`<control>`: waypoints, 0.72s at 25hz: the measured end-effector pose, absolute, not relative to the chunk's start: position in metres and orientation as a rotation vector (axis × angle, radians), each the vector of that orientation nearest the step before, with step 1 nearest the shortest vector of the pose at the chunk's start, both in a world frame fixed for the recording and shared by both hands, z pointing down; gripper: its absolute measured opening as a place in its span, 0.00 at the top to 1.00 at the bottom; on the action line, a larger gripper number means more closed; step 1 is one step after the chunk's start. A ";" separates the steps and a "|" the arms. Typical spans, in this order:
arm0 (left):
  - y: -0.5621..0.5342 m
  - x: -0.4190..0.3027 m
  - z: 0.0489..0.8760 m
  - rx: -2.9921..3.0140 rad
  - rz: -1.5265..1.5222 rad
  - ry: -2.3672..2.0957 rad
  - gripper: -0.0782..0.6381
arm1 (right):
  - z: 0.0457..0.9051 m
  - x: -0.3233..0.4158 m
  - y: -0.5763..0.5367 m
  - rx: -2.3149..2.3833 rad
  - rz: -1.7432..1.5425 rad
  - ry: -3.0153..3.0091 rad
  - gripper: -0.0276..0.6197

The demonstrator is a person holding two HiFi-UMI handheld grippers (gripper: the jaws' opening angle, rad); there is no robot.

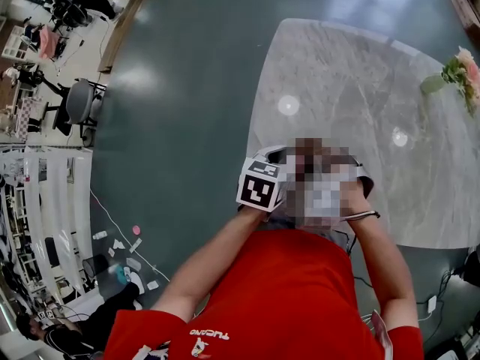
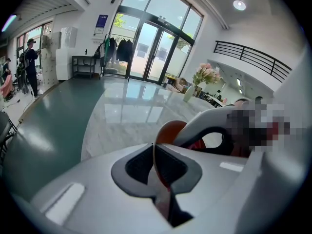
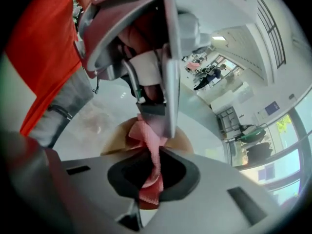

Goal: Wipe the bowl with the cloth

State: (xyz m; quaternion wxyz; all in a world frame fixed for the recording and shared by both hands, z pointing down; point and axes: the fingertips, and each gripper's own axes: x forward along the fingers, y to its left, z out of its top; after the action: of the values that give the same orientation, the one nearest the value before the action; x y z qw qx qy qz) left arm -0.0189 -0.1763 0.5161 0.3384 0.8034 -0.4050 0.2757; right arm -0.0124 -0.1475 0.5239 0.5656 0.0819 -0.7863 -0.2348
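Observation:
In the left gripper view my left gripper (image 2: 155,156) is shut on the thin rim of a brown-orange bowl (image 2: 169,130), which rises edge-on between the pads. My right gripper (image 3: 157,168) is shut on a pink cloth (image 3: 148,136), and the cloth runs forward onto the tan bowl (image 3: 113,139) just beyond the jaws. The left gripper's grey body (image 3: 146,43) hangs close above that spot. In the head view only the left gripper's marker cube (image 1: 261,184) shows; a mosaic patch hides the bowl, the cloth and both pairs of jaws.
The work is at the near left corner of a marble table (image 1: 352,88). A vase of pink flowers (image 1: 461,73) stands at its far right. Green floor (image 1: 180,88) lies left of the table's edge. People and clothes racks are far off.

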 end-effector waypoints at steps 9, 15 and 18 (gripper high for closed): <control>-0.176 -0.019 0.518 2.092 0.731 -1.042 0.87 | 0.510 -0.003 -0.173 0.420 -0.539 -1.815 0.92; -0.178 -0.018 0.518 2.094 0.734 -1.043 0.86 | 0.513 0.013 -0.170 0.419 -0.467 -1.760 0.92; -0.179 -0.020 0.519 2.092 0.738 -1.045 0.86 | 0.517 0.020 -0.156 0.325 -0.447 -1.732 0.92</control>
State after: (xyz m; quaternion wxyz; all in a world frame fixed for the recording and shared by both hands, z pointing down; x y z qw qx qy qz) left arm -0.0198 -0.1786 0.5187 0.3381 0.8028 -0.4011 0.2833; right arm 0.0201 -0.1557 0.5168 0.6145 0.1409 -0.7516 -0.1938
